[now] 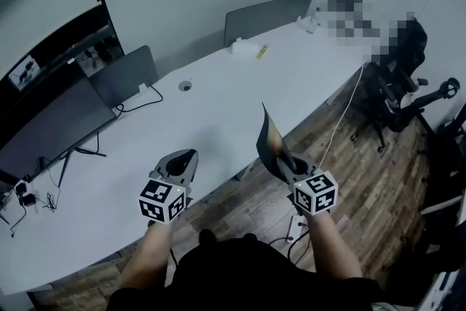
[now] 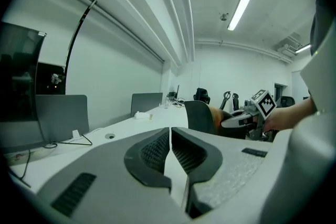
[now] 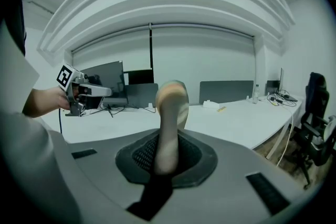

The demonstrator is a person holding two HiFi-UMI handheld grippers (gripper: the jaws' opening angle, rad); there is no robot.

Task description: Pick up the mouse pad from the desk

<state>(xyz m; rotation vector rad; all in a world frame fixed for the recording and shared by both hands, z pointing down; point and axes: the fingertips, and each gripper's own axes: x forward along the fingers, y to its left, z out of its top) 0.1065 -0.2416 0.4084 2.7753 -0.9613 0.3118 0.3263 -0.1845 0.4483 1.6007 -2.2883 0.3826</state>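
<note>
White desk (image 1: 218, 113) in office; right gripper (image 3: 167, 155) clamped on mouse pad (image 3: 170, 107) edge; pad upright above jaws, clear of desk, so pick looks done; left gripper (image 2: 170, 147) alongside, jaws together, empty, apparently spare.

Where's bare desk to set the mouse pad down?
The widest bare patch is the middle of the desk, between the cable grommet and the near edge. A second strip runs on toward the far end, stopping short of the small items there. The left side is crowded, with the monitor and loose cables.
</note>
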